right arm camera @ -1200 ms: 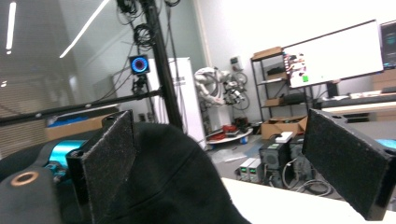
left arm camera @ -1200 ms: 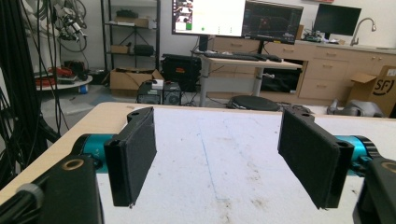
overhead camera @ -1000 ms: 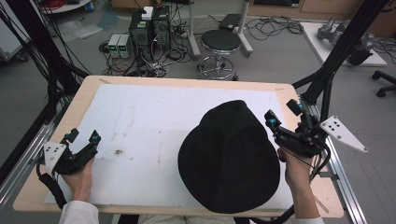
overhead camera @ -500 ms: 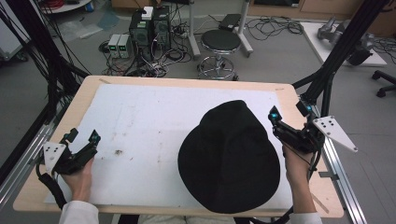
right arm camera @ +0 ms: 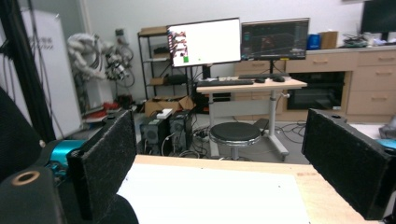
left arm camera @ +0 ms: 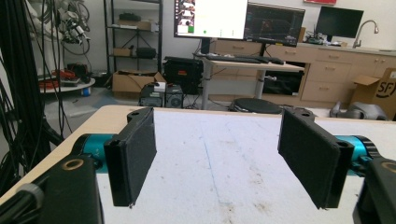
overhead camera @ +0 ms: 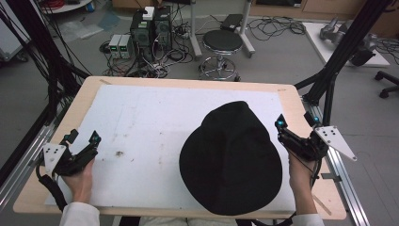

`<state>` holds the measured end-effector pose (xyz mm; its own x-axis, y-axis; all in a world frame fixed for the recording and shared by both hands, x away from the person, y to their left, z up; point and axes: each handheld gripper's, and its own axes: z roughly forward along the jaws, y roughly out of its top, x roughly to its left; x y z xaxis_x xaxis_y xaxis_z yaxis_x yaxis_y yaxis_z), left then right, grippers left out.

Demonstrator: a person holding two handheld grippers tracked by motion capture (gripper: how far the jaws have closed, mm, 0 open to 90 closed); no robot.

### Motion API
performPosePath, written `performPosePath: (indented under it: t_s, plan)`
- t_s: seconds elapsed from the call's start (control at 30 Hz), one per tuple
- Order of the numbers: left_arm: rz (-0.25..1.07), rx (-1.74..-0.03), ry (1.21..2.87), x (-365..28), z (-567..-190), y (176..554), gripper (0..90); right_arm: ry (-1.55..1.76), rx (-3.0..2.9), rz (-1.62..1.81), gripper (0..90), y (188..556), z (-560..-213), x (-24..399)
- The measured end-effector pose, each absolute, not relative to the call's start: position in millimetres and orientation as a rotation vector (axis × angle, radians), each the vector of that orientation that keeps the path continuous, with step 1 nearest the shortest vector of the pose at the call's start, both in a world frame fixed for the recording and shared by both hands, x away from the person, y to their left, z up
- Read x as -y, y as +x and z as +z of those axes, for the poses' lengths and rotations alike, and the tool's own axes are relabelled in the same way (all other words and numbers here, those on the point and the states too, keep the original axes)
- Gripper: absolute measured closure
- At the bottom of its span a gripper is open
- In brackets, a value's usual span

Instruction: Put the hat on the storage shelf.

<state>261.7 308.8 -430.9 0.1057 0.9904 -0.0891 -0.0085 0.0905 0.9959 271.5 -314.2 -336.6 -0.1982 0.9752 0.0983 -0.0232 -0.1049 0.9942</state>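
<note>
A black brimmed hat [overhead camera: 230, 157] lies crown up on the white sheet [overhead camera: 150, 117], on the right half of the table. My right gripper [overhead camera: 294, 119] is held just right of the hat's brim, open and holding nothing. In the right gripper view [right arm camera: 224, 168] the jaws stand wide apart, and the hat [right arm camera: 14, 135] shows at the left edge. At the table's front left my left gripper [overhead camera: 84, 136] rests low over the sheet, far from the hat. Its pads [left arm camera: 133, 154] are spread wide, and only stained white sheet [left arm camera: 224, 186] lies between them.
The white sheet covers most of a wooden table [overhead camera: 94, 87] with bare edges. Black frame poles [overhead camera: 339, 56] rise at the right and left sides. Beyond the far edge stand a round stool [overhead camera: 222, 42] and computer boxes with cables [overhead camera: 150, 28] on the floor.
My right gripper has shifted slightly to the right beside the hat and turned a little. The left gripper and the hat have stayed put.
</note>
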Motion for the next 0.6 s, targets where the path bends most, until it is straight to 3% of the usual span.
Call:
performPosePath:
  t_s: [0.6]
  plan:
    - [1.065,-1.16,1.184,-306,-431,261,27.9,1.283,-1.347,1.363,12.1,275,-379,318]
